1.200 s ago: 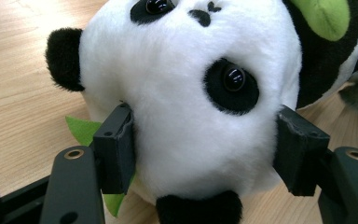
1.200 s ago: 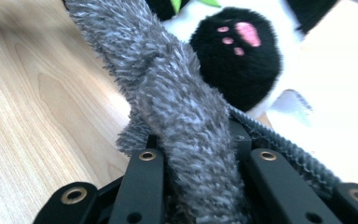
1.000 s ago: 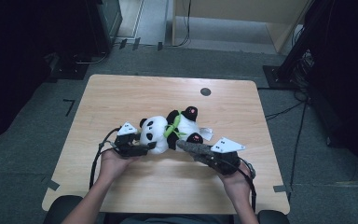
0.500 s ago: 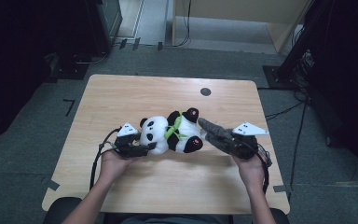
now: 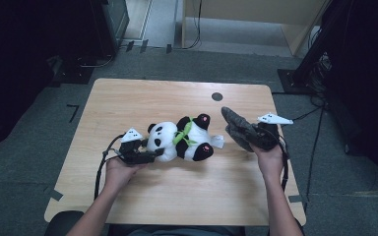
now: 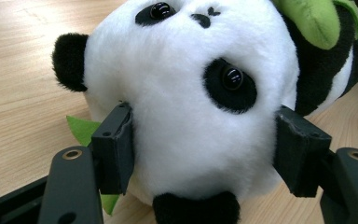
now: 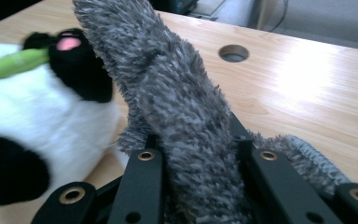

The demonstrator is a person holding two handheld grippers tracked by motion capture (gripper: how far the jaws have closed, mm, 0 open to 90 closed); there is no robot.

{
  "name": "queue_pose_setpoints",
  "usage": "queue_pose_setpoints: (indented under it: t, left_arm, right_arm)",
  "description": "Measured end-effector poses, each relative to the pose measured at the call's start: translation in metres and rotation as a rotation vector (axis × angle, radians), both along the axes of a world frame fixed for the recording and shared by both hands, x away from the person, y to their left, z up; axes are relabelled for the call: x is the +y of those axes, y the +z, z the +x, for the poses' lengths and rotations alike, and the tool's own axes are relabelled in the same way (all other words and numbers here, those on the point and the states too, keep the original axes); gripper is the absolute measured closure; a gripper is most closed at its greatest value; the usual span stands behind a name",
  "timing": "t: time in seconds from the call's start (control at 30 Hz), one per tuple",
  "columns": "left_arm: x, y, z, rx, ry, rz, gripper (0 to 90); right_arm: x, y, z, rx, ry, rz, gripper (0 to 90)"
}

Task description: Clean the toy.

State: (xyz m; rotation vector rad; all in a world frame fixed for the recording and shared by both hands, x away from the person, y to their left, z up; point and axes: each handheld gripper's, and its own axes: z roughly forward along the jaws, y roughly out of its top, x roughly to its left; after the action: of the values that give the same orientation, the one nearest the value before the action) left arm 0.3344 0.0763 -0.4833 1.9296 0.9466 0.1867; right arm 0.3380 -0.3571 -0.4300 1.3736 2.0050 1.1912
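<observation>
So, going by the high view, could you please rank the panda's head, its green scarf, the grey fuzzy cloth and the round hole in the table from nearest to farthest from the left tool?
1. Panda's head: clamped in the left tool.
2. Green scarf: just right of the head, around the neck.
3. Grey fuzzy cloth: farther right, held by the right tool.
4. Round hole: near the table's far edge, about as far as the cloth, so hard to separate.

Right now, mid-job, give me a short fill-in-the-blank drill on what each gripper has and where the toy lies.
1. The left gripper is clamped on the panda's ____.
2. The right gripper holds a fuzzy ____ cloth.
3. The panda wears a ____ scarf.
4. The panda lies on the wooden ____.

Missing words: head; grey; green; table
</observation>
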Motion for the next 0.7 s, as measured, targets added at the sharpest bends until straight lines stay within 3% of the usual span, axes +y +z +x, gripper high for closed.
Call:
queue_pose_setpoints:
  t: [0.13, 0.3, 0.43, 0.7]
  left_arm:
    - [-0.001, -0.001, -0.002, -0.013, 0.002, 0.008, 31.4]
    - [-0.002, 0.0, -0.002, -0.01, 0.004, 0.024, 30.5]
    - [-0.002, -0.001, -0.001, -0.026, -0.006, 0.028, 30.1]
    - [-0.001, -0.005, -0.002, -0.059, -0.025, 0.032, 27.5]
  right_arm:
    - [-0.002, -0.007, 0.016, 0.022, 0.0, -0.011, 74.6]
    - [-0.005, -0.016, 0.037, 0.014, -0.011, -0.039, 73.5]
    - [-0.014, -0.028, 0.054, 0.03, -0.047, 0.002, 73.5]
    - [-0.018, -0.057, 0.075, 0.069, -0.078, -0.056, 71.3]
